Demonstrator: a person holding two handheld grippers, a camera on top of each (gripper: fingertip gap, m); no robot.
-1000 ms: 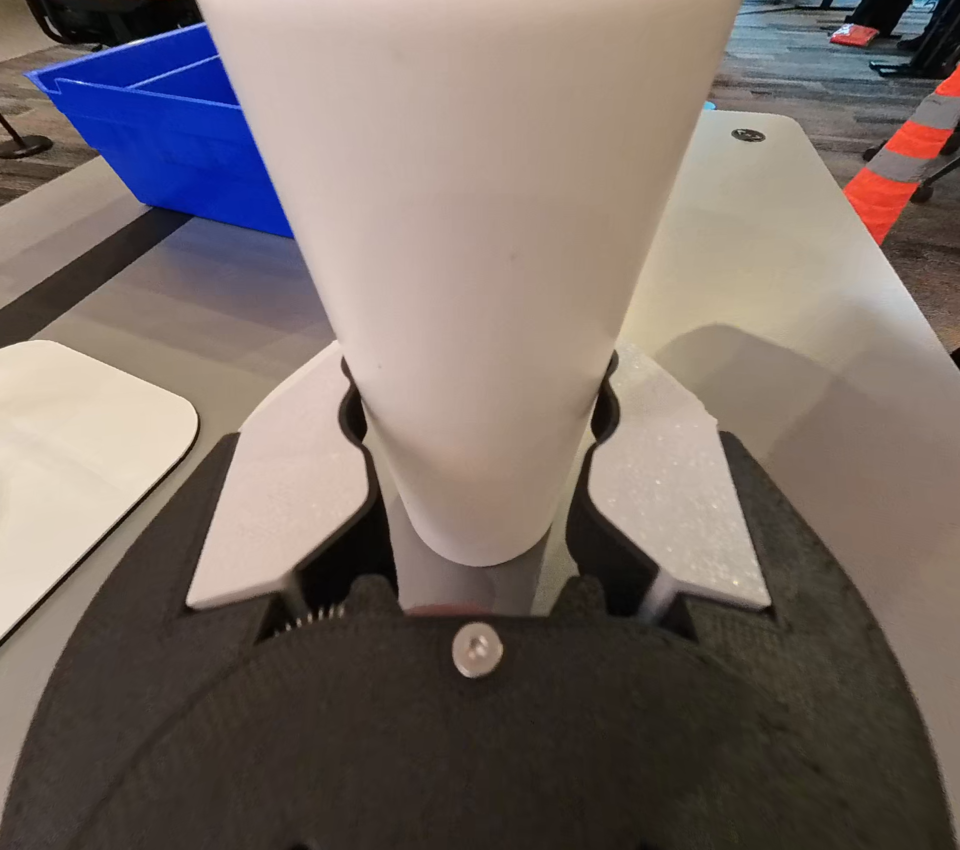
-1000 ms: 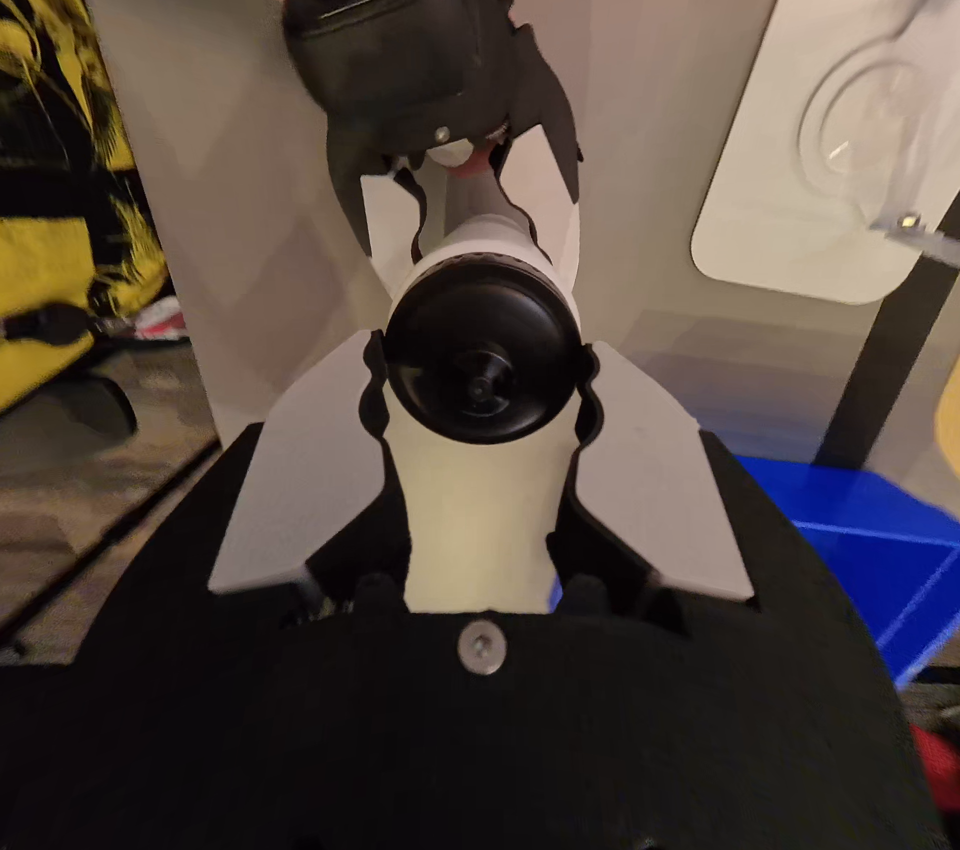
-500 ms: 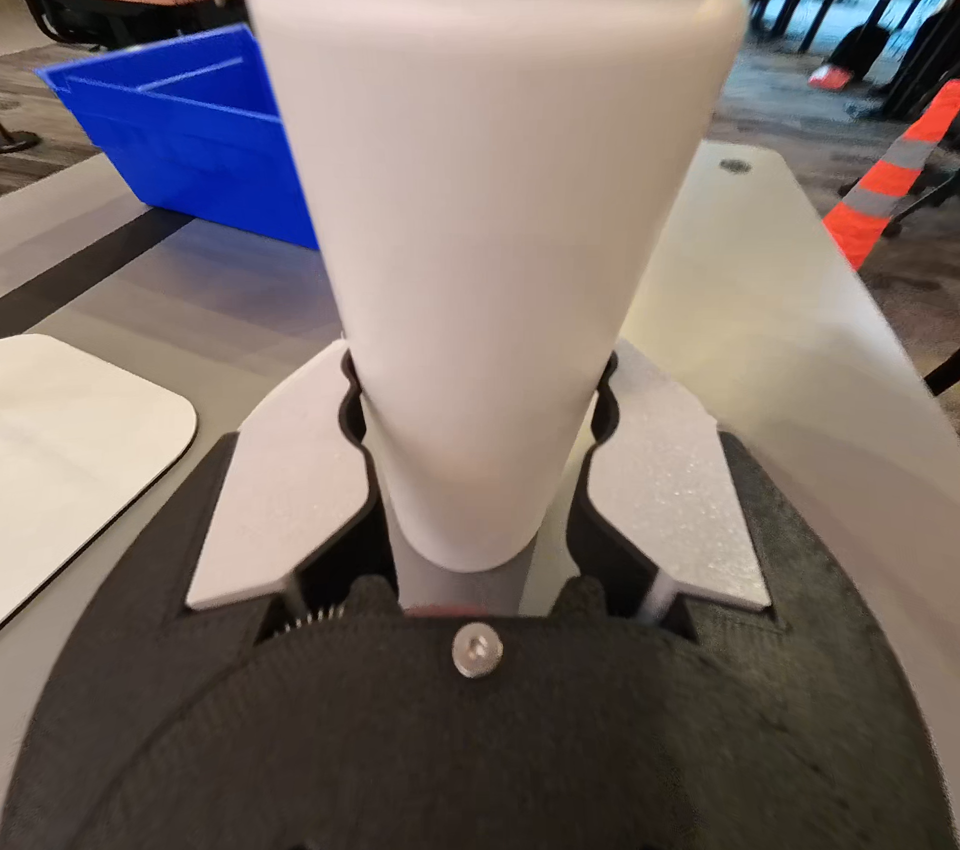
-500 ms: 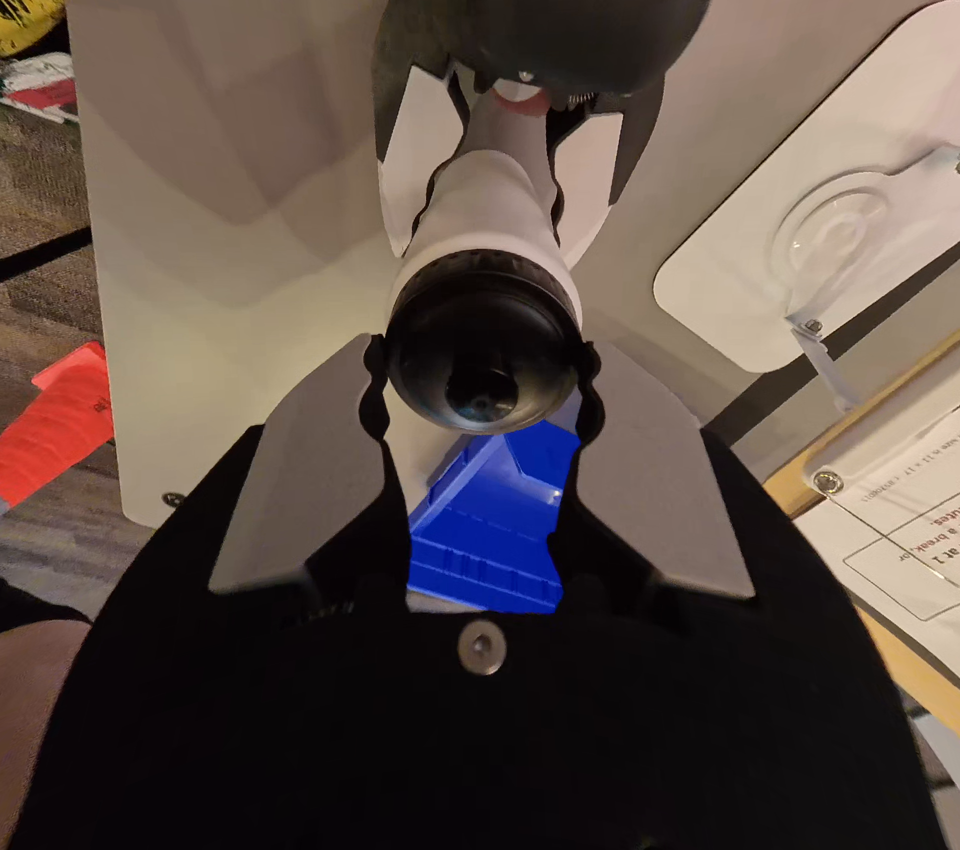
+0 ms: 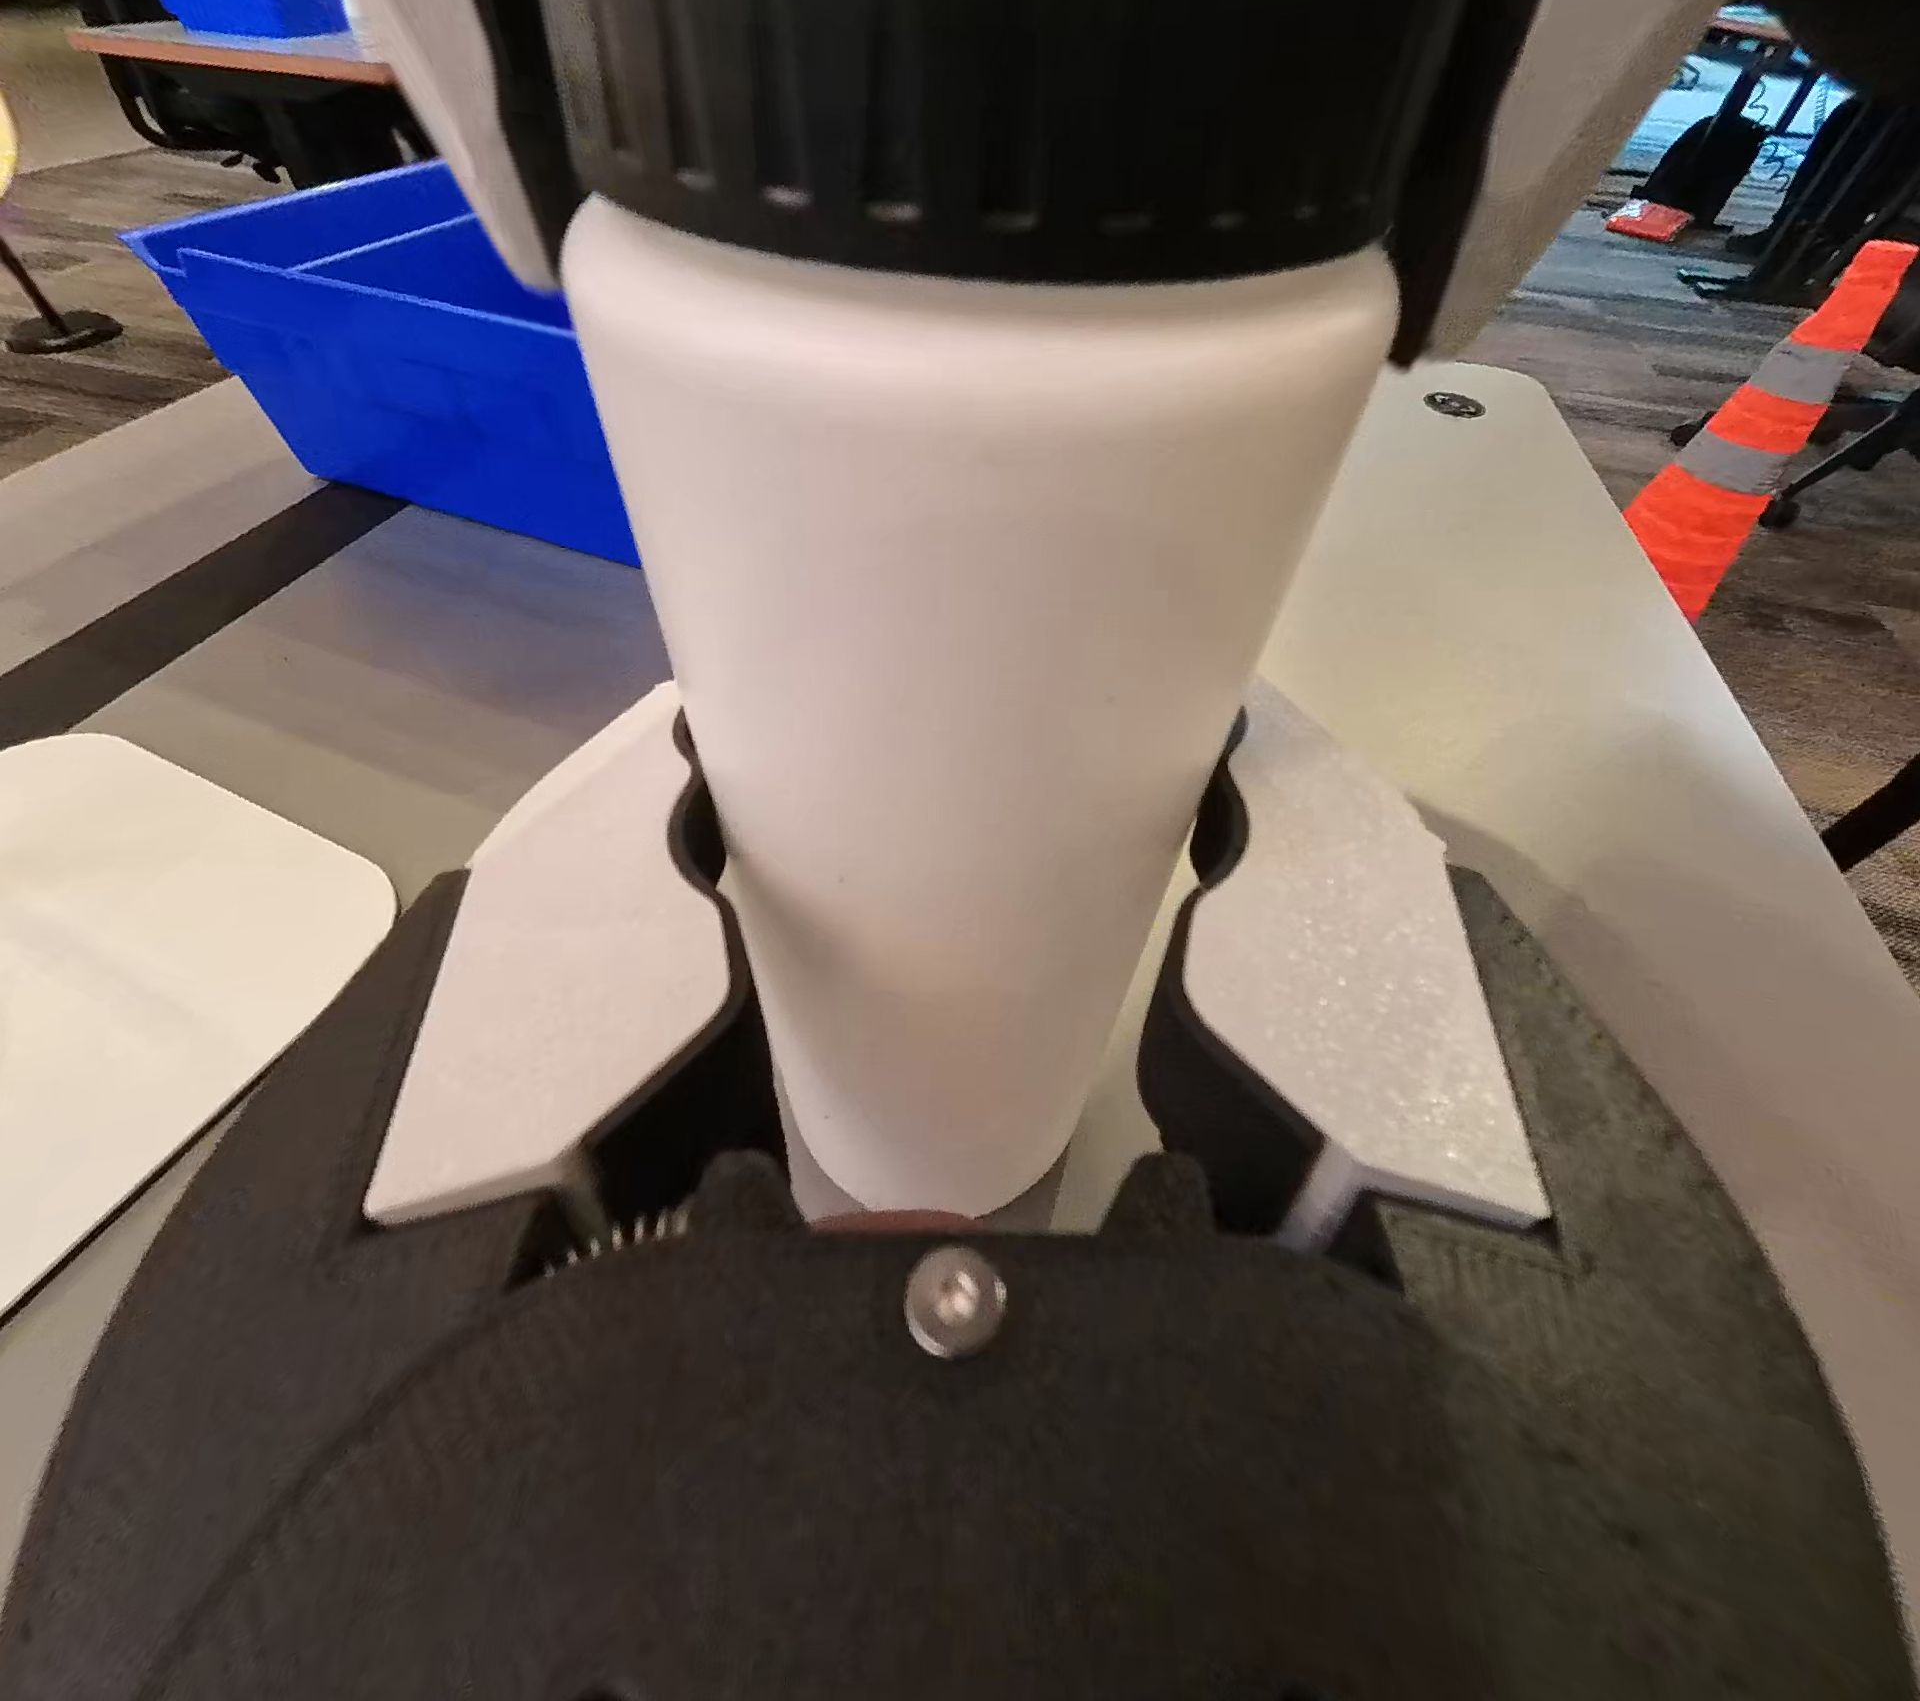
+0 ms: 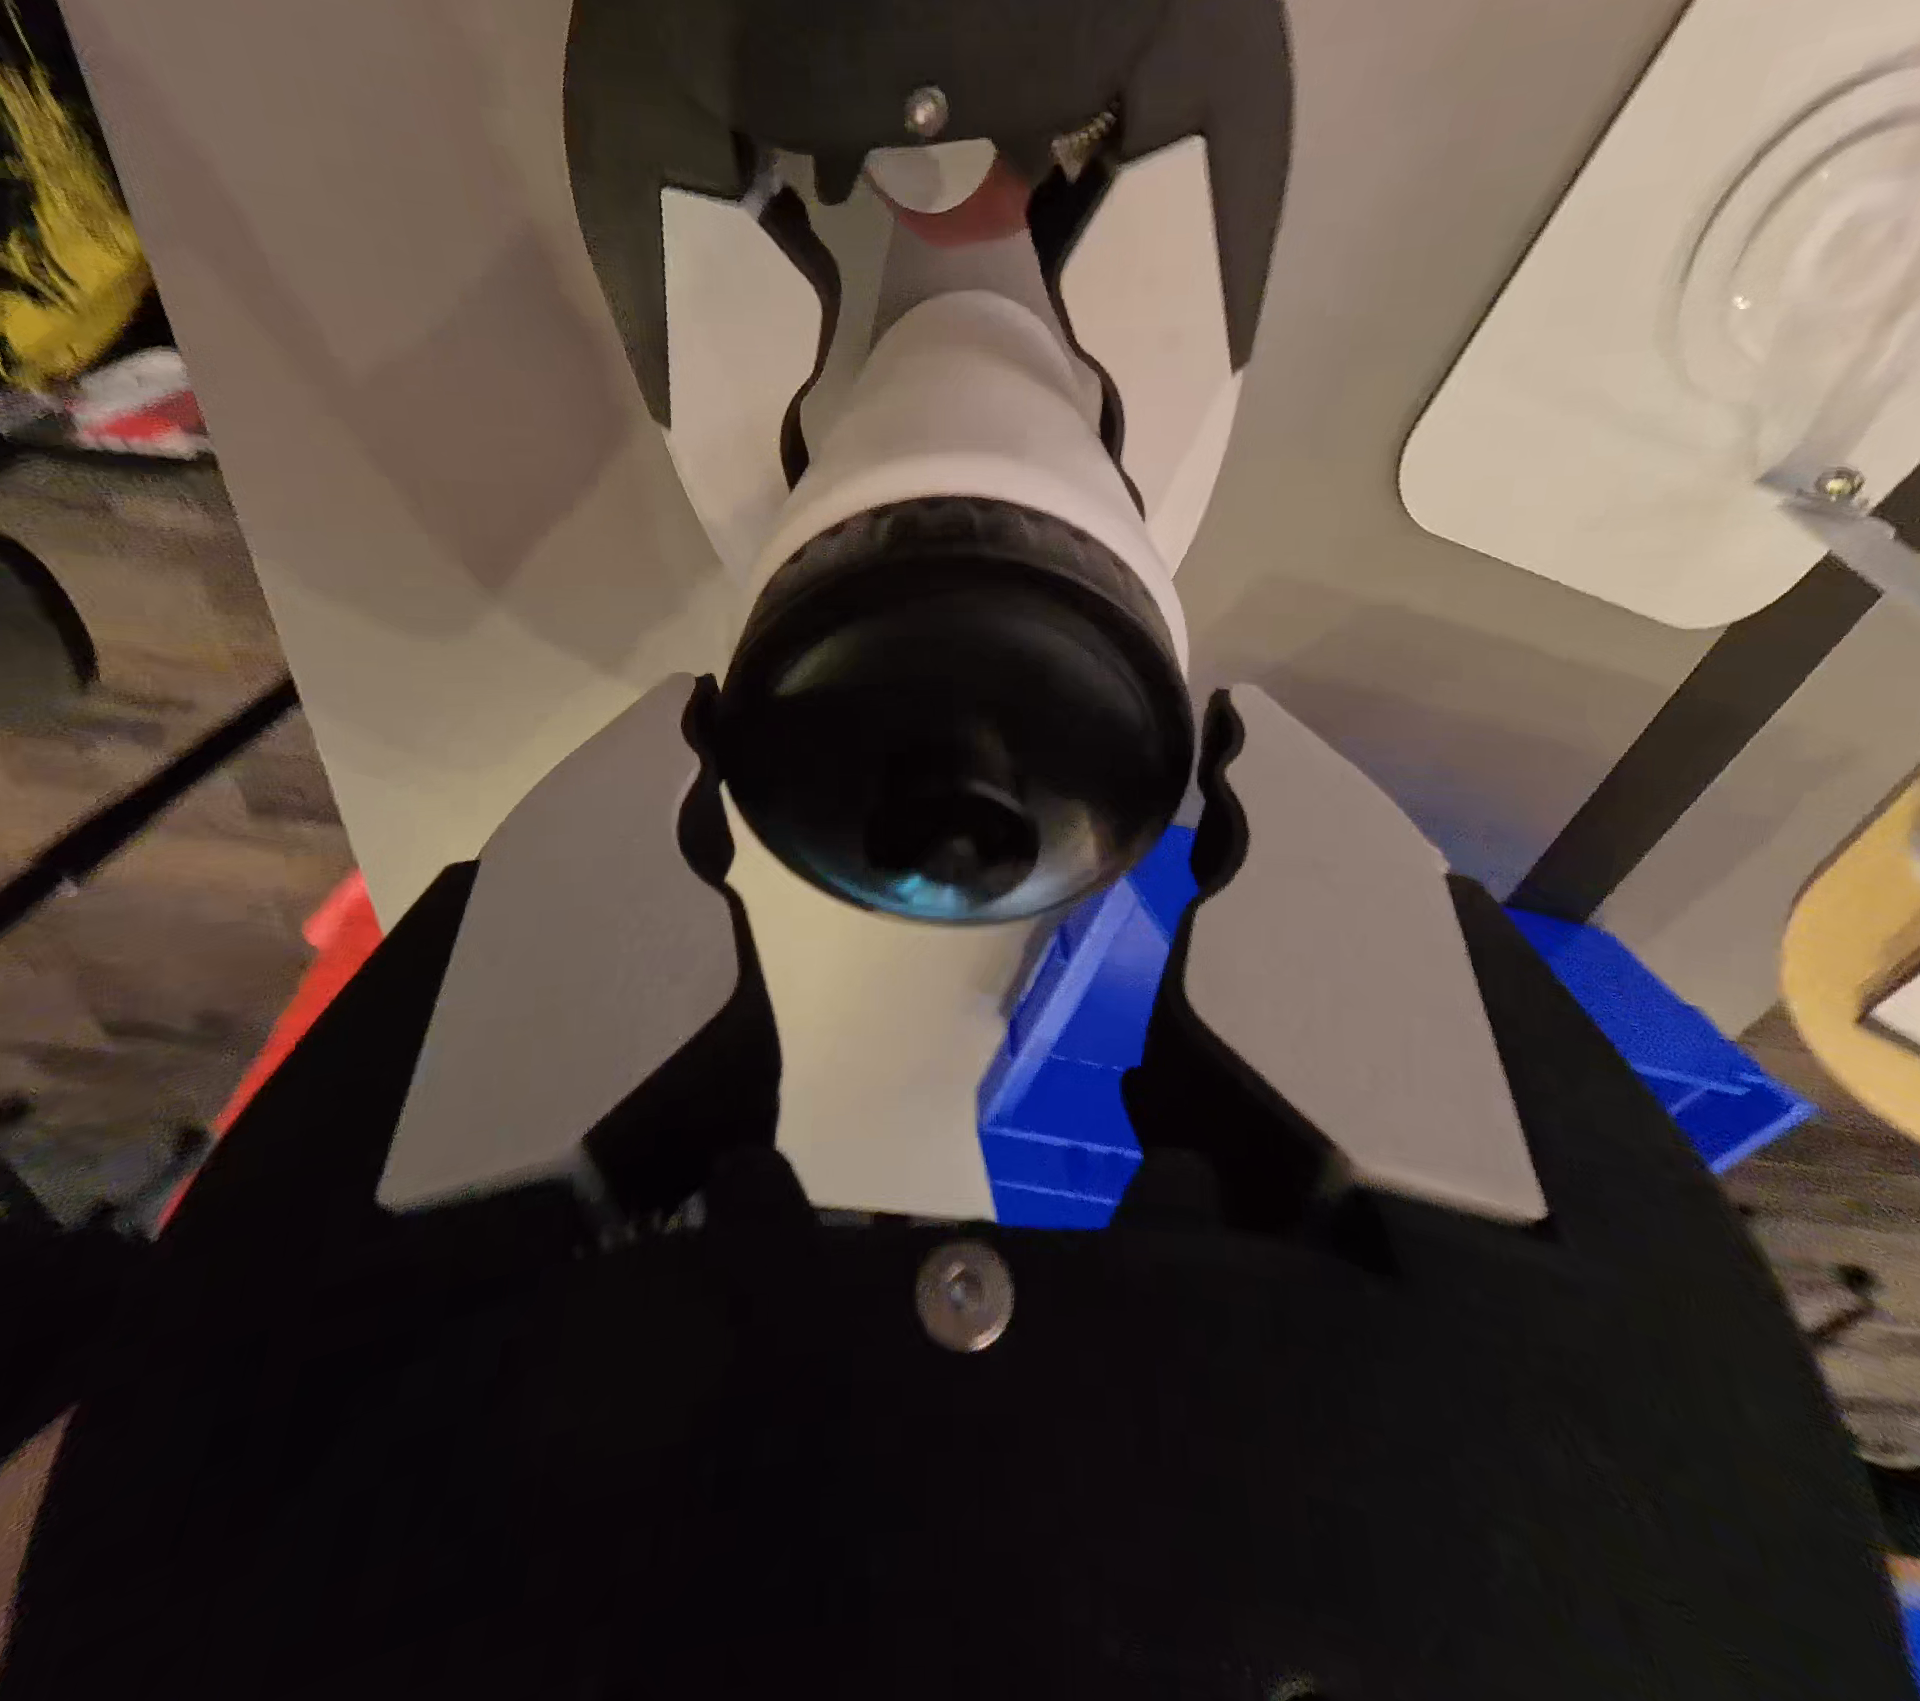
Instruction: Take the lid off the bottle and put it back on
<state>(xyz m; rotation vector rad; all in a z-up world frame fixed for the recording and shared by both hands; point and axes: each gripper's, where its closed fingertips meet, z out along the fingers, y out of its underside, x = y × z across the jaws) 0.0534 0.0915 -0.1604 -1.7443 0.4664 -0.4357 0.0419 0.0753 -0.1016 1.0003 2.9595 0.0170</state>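
The left gripper (image 5: 956, 830) has its jaws closed on the lower body of the white bottle (image 5: 966, 612), which stands upright and is held above the pale worktop (image 5: 1455, 716). The black ribbed lid (image 5: 987, 72) sits on the bottle's neck. From the right wrist view the right gripper (image 6: 956, 778) reaches down over the top, its jaws set on either side of the lid at 3 and 9 o'clock; they appear to be gripping it, though the contact is blurred. A blue bin (image 5: 395, 363) rests on the worktop at 10 o'clock, an orange cone (image 5: 1766, 446) on the floor at 2 o'clock
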